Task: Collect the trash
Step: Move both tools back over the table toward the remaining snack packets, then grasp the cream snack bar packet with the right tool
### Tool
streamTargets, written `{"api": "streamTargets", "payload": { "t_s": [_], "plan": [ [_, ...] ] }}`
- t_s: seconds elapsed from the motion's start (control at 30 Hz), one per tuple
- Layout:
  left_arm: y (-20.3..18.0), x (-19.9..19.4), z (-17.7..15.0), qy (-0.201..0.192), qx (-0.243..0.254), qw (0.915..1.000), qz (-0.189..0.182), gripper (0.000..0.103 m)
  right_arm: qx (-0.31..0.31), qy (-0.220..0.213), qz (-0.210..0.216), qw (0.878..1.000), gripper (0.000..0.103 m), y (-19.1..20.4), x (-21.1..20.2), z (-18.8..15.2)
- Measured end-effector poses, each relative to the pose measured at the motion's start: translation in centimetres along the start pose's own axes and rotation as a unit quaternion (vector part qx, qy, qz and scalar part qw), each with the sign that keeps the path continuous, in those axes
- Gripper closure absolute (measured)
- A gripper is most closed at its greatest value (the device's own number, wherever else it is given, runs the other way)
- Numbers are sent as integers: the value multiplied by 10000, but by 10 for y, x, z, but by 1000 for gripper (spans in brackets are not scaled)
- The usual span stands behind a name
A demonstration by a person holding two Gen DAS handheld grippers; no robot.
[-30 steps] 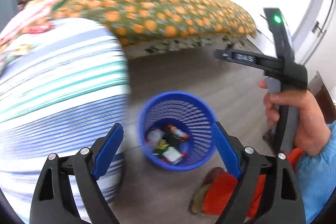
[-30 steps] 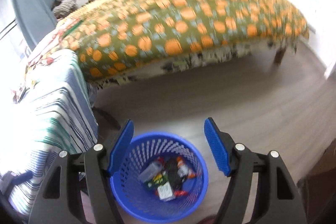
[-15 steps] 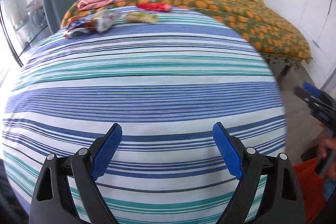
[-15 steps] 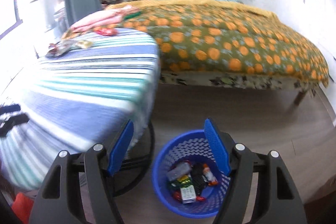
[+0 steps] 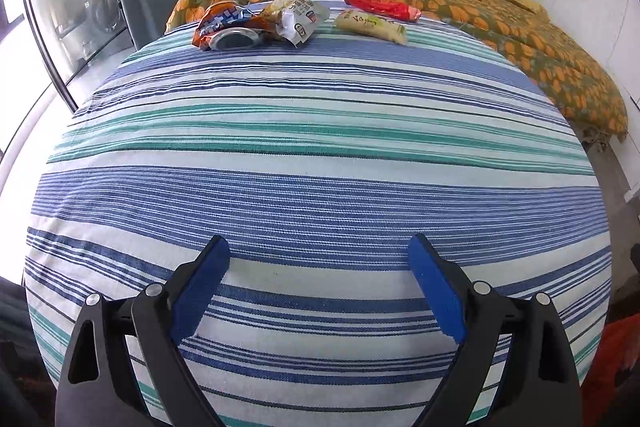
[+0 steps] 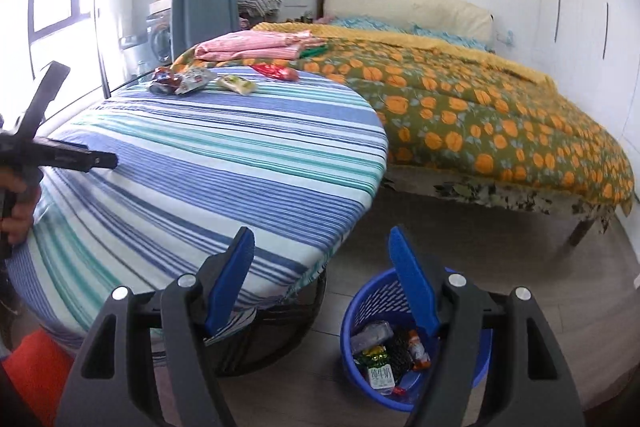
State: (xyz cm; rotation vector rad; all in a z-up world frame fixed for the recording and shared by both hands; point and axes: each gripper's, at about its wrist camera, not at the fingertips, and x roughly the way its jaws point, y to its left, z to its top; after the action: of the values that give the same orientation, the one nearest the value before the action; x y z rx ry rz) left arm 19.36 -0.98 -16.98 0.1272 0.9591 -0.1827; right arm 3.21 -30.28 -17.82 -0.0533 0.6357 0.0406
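Both tools gape empty. The left tool [image 5: 318, 289] hovers over the striped bench [image 5: 320, 155], wrappers [image 5: 256, 23] lying far ahead at its back edge. Below the right tool [image 6: 322, 283] stands the blue basket [image 6: 362, 307] holding trash.

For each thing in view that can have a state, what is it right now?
left gripper: open, empty, above the striped table.
right gripper: open, empty.
blue trash basket: upright on the floor, partly filled with wrappers.
orange-blue snack bag: crumpled, on the table's far edge.
silver wrapper: crumpled, touching the snack bag.
pale yellow packet: lying flat.
red wrapper: lying at the far edge.
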Motion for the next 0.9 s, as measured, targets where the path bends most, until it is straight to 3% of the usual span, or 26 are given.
{"api": "streamTargets", "payload": {
  "t_s": [0.23,0.43,0.57,0.73,0.9],
  "plan": [
    [1,2,0,-4,-34,10000,8,12,-29,13,283,9996,35,19,2,16],
    [1,2,0,-4,-34,10000,6,12,-49,109,842,9964,34,45,32,71],
    [1,2,0,-3,-33,10000,8,11,-283,430,985,9938,35,64,78,112],
    [1,3,0,2,-34,10000,-1,11,-810,1382,1189,9799,35,90,174,153],
    [1,4,0,9,-31,10000,-36,10,-773,1891,992,9739,35,94,259,185]
  ]
}}
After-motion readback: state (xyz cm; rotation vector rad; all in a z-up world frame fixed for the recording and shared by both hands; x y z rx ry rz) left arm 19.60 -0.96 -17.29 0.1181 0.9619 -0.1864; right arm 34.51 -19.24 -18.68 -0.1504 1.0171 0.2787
